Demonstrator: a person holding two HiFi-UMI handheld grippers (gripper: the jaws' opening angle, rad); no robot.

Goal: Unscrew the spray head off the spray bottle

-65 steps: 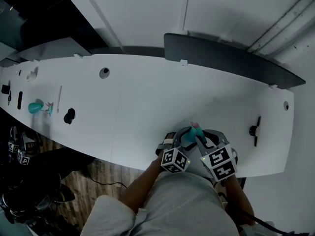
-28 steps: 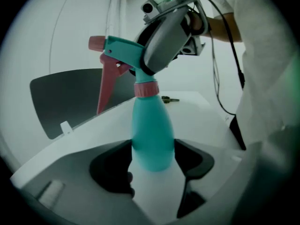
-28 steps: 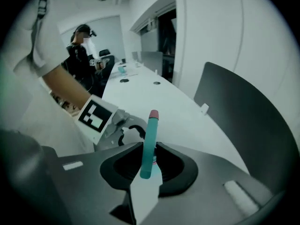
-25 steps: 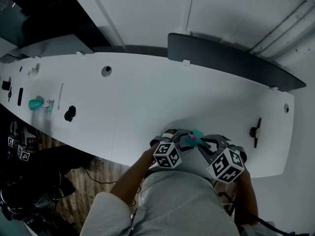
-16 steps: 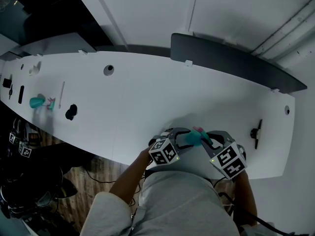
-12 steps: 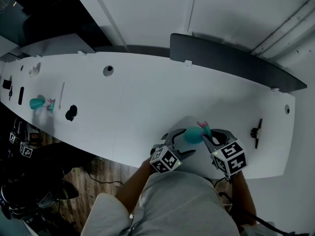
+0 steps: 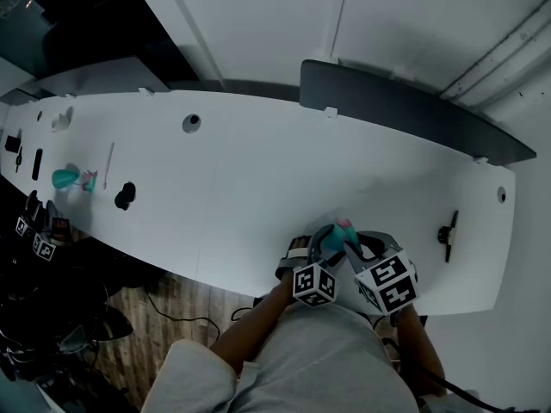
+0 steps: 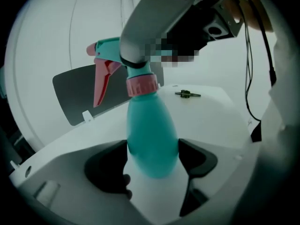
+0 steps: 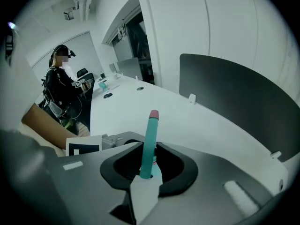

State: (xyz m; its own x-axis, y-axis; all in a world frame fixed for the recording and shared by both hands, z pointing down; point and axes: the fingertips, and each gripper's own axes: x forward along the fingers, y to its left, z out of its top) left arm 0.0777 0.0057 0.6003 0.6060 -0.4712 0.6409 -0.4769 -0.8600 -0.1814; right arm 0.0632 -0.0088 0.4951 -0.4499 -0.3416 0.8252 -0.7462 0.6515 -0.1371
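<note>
Teal spray bottle [image 8: 152,135] sits between closing left tongs [image 8: 153,162]; right tongs [image 9: 149,165] pinch spray head [image 9: 151,137].

My left gripper [image 7: 320,246] and right gripper [image 7: 355,244] meet at the near edge of the long white bench [image 7: 258,170], just ahead of my lap. The teal spray bottle [image 7: 331,239] sits between them. My left fingers are closing with its body between them, and my right fingers are at the spray head [image 7: 344,225], whose pink tip points away from me. Far to my left stands a second teal bottle [image 7: 64,179], with a small black object [image 7: 126,196] near it. A black tool [image 7: 446,229] lies off to my right. A dark panel [image 7: 405,110] lines the bench's far edge.
</note>
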